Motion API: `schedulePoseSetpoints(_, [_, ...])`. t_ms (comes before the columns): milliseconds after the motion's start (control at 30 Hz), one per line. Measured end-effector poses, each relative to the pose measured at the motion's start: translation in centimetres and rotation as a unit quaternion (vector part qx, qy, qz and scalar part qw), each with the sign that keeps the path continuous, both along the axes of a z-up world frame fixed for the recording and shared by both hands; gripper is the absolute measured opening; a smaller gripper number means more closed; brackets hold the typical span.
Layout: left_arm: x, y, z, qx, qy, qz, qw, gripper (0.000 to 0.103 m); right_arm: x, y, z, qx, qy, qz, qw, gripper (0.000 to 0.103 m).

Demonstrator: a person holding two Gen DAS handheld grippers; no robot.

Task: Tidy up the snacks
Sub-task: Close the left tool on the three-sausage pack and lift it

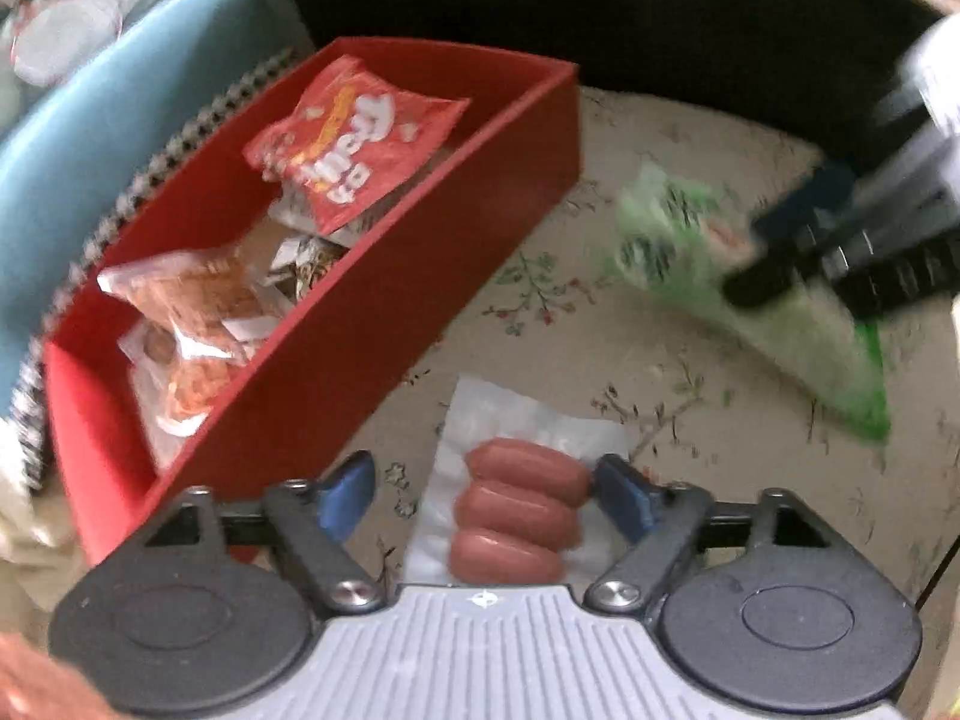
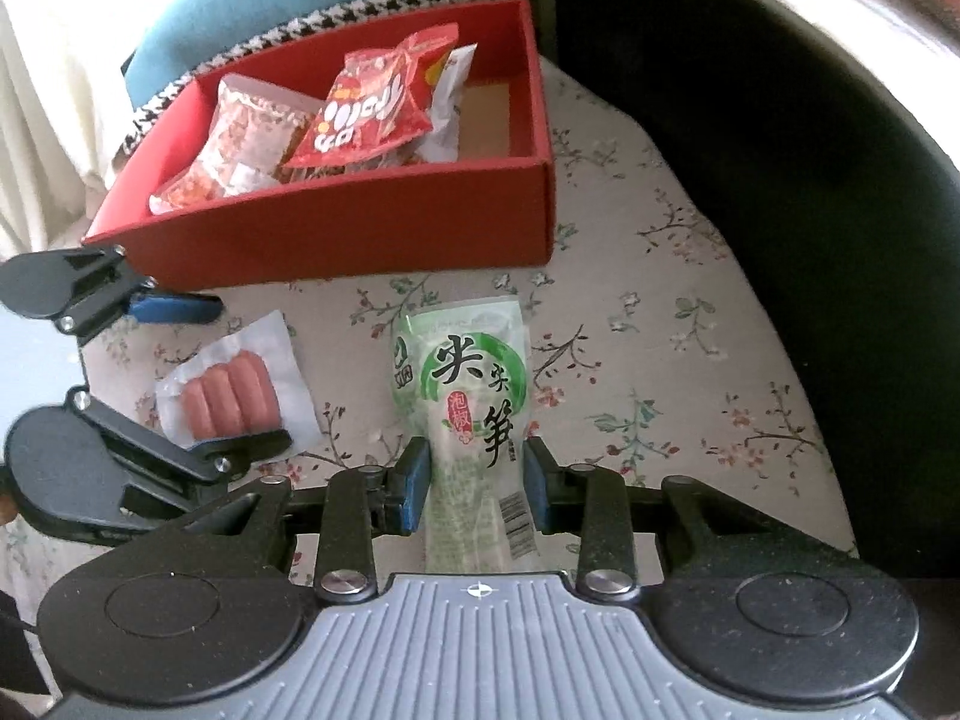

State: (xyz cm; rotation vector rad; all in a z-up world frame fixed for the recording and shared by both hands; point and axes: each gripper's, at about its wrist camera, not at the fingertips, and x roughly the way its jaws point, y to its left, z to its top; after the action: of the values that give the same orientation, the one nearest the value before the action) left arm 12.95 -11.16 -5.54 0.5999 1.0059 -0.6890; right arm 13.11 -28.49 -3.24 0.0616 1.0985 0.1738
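A: On the floral tablecloth [image 2: 660, 276], in front of the red rectangular cardboard box [image 2: 360, 222] — two packets are not yet stowed. The box already has snack bags in it, with a red crinkly foil bag [image 2: 366, 114] on top.

B: State of the tools?

A: The left gripper [image 1: 480, 495] is spread wide, with its blue-padded fingers either side of the clear vacuum pack of three small sausages [image 1: 516, 510]. One pad looks near or touching the end of the sausages; the other stands clear. No squeeze yet. The right gripper [image 2: 477, 489] is narrower, straddling the lower half of the green-and-white plastic pouch of bamboo shoots [image 2: 465, 408]. Its pads are just beside the pouch's edges — I cannot tell whether they are pressing.

B: Where does each pack sit?

A: Both lie flat on the cloth. The sausage pack is nearer the box's left end; the green pouch is nearer the middle of its front wall.

B: Handling notes?

A: My judgement: both are light. The vacuum film is slick, and its flat margin is floppy, so grip across the firm sausages rather than the margin. The pouch is probably soft and slippery too. Its lower half, where the fingers stand, looks a fair hold. Risk: either pack could slide out if pinched by the film alone.
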Motion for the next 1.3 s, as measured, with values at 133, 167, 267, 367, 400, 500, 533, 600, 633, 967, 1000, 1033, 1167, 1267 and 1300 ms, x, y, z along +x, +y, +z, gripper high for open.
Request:
schedulePoseSetpoints(133, [0.1, 0.9, 0.0, -0.028, 0.04, 0.025, 0.9985, 0.059, 0.2, 0.0, 0.2, 0.005, -0.002, 0.003, 1.0, 0.041])
schedulePoseSetpoints(167, [-0.3, 1.0, 0.2, -0.026, 0.035, 0.032, 0.9986, 0.053, 0.3, 0.0, 0.3, 0.006, -0.004, 0.002, 1.0, 0.04])
schedulePoseSetpoints(267, [-0.7, 2.0, 0.5, -0.03, 0.045, 0.068, 0.9962, 0.051, 0.1, -0.3, 0.8, 0.019, -0.012, 0.0, 1.0, 0.028])
schedulePoseSetpoints(367, [-1.2, 2.8, 0.9, -0.032, 0.034, 0.091, 0.9948, 0.049, -0.1, -0.3, 1.2, 0.024, -0.02, -0.001, 1.0, 0.024])
schedulePoseSetpoints(400, [-1.3, 3.1, 1.0, -0.034, 0.033, 0.096, 0.9942, 0.049, -0.1, -0.2, 1.1, 0.024, -0.019, 0.0, 1.0, 0.024])
schedulePoseSetpoints(500, [-1.4, 3.5, 1.8, -0.037, 0.03, 0.102, 0.9936, 0.049, 0.0, 0.1, 0.6, 0.013, -0.009, 0.011, 1.0, 0.033])
schedulePoseSetpoints(533, [-1.5, 3.6, 2.0, -0.035, 0.026, 0.103, 0.9938, 0.049, -0.1, 0.3, 0.4, 0.013, -0.009, 0.018, 1.0, 0.04])
schedulePoseSetpoints(600, [-1.7, 3.9, 2.3, -0.036, 0.025, 0.106, 0.9934, 0.05, 0.0, 0.8, 0.3, 0.017, -0.011, 0.03, 0.999, 0.055])
schedulePoseSetpoints(633, [-1.8, 3.9, 2.4, -0.039, 0.03, 0.102, 0.9936, 0.05, 0.2, 1.2, 0.2, 0.011, -0.011, 0.03, 0.999, 0.066])
schedulePoseSetpoints(967, [-1.5, 4.5, 1.3, -0.04, 0.061, 0.096, 0.9927, 0.051, 1.5, 5.3, -2.9, -0.077, 0.002, 0.072, 0.994, 0.086])
schedulePoseSetpoints(1000, [-1.7, 4.5, 1.2, -0.037, 0.061, 0.089, 0.9935, 0.055, 1.6, 5.0, -2.9, -0.071, 0.005, 0.068, 0.995, 0.084])
schedulePoseSetpoints(1033, [-1.9, 4.4, 1.1, -0.028, 0.053, 0.078, 0.9952, 0.062, 1.5, 4.9, -2.9, -0.071, 0.006, 0.068, 0.995, 0.082])
schedulePoseSetpoints(1167, [-2.7, 4.7, -0.3, -0.015, 0.045, 0.071, 0.9964, 0.099, 0.5, 4.5, -2.8, -0.071, 0.005, 0.071, 0.995, 0.07])
schedulePoseSetpoints(1267, [-3.1, 4.5, 0.1, -0.023, 0.041, 0.081, 0.9956, 0.086, 0.4, 4.3, -2.5, -0.069, 0.005, 0.07, 0.995, 0.059])
schedulePoseSetpoints(1300, [-3.2, 4.5, 0.4, -0.027, 0.039, 0.087, 0.9951, 0.068, 0.5, 4.0, -2.3, -0.062, 0.006, 0.066, 0.996, 0.051])
